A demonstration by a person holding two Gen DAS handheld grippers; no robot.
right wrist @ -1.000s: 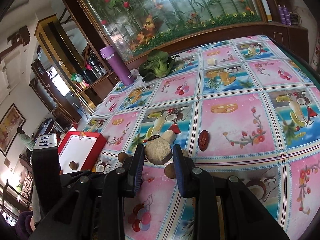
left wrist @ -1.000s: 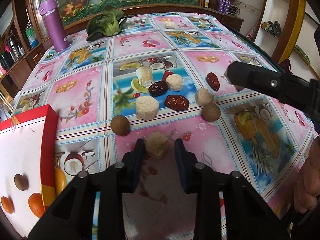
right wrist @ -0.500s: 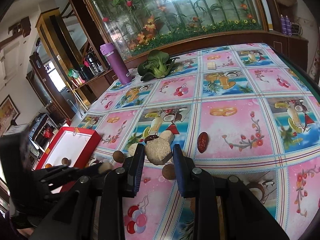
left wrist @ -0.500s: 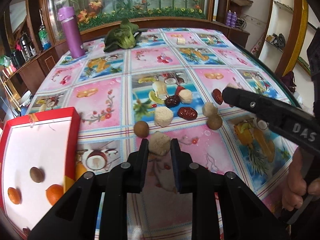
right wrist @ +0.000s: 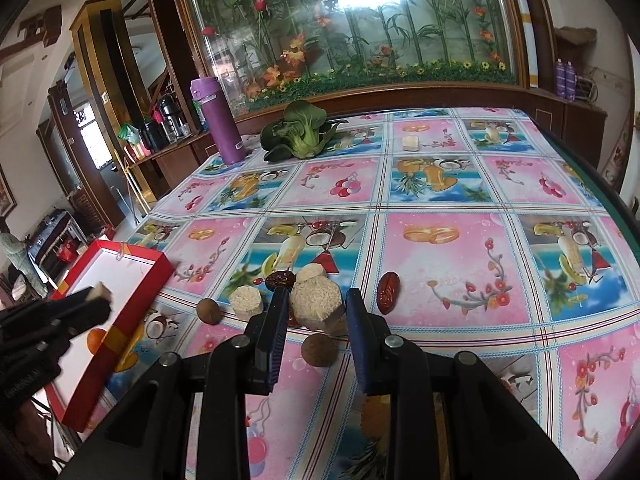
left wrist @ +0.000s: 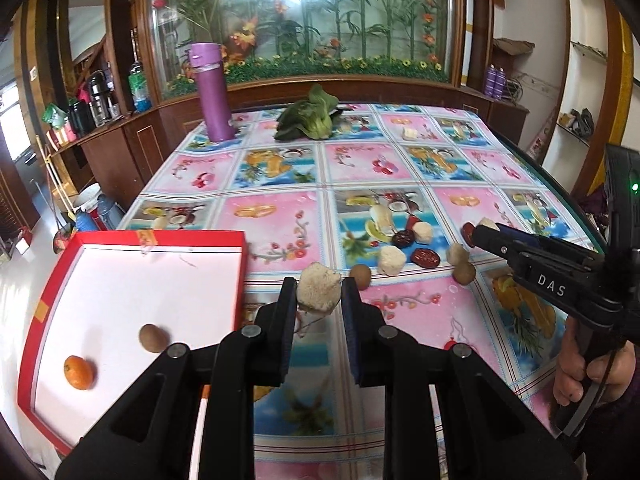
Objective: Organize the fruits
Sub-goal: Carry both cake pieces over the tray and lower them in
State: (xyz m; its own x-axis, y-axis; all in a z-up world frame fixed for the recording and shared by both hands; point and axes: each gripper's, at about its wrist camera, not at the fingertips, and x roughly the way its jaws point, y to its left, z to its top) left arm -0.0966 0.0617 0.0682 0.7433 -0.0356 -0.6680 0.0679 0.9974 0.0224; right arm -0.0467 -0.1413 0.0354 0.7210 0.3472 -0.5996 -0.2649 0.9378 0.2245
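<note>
The left gripper (left wrist: 319,294) is clamped on a pale crumbly chunk (left wrist: 319,291), jaws closed in to its width, and carries it clear of the tablecloth (left wrist: 400,312). At about nine o'clock from it sits the red box (left wrist: 136,236), its white floor already holding an orange (left wrist: 79,372) and a brown round fruit (left wrist: 153,337); the lift looks like a carry toward that box, high enough to clear its rim.

The right gripper (right wrist: 316,306) likewise pinches a second pale chunk (right wrist: 317,301), jaws narrowed onto it, with another brown ball (right wrist: 319,350) lying below on the cloth. It hangs near the cluster, probably awaiting its turn at the box.

Beyond, loose pieces lie together: a pale cylinder (right wrist: 247,300), a brown ball (right wrist: 208,311), a dark date (right wrist: 281,279), and a red date (right wrist: 389,287) at two o'clock. Farthest, at twelve, sit leafy greens (right wrist: 298,134) and a purple bottle (right wrist: 220,120), likely kept out of the sorting.
</note>
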